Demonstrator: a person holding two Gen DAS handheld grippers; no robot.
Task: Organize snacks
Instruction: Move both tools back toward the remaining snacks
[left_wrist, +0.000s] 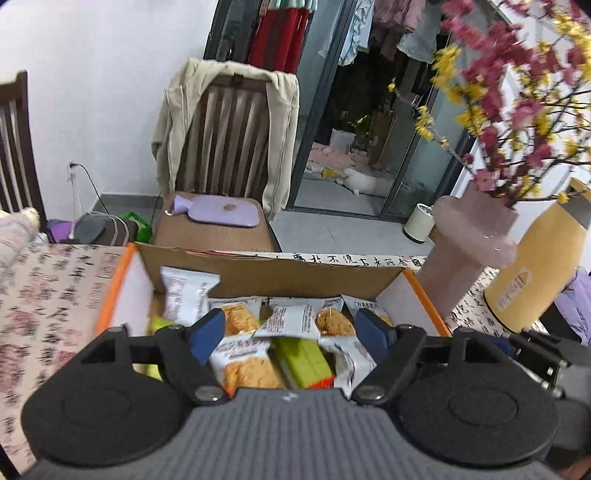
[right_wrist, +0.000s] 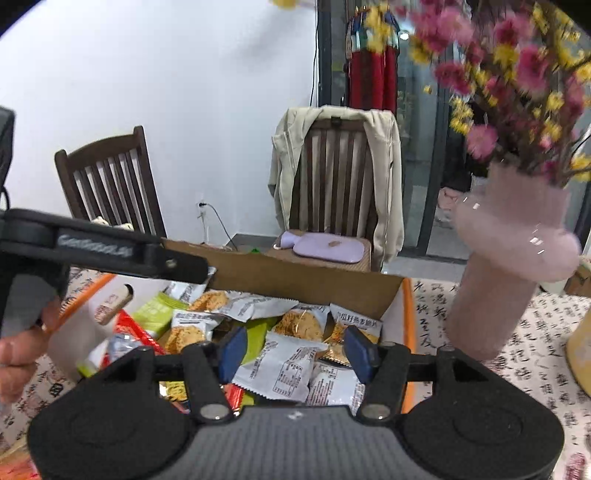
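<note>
A cardboard box (left_wrist: 273, 275) with orange-edged flaps holds a loose heap of snacks: white packets (left_wrist: 295, 319) printed with biscuits, a green bar (left_wrist: 301, 360) and red wrappers. My left gripper (left_wrist: 291, 334) hangs over the middle of the heap, open, its blue pads (left_wrist: 208, 332) touching nothing. In the right wrist view the same box (right_wrist: 295, 280) is seen, and my right gripper (right_wrist: 295, 352) is open above a white packet (right_wrist: 280, 369) that lies flat between the pads without being pressed. The left gripper's black body (right_wrist: 92, 251) and a hand (right_wrist: 18, 350) show at that view's left.
A tall pink vase (right_wrist: 495, 295) of pink and yellow flowers stands right of the box, close to the right gripper. A yellow flask (left_wrist: 535, 269) is beyond it. Behind the table, a chair (left_wrist: 225, 147) carries a beige jacket and a lilac hot-water bottle (left_wrist: 221, 210). A calligraphy tablecloth (left_wrist: 48, 295) covers the table.
</note>
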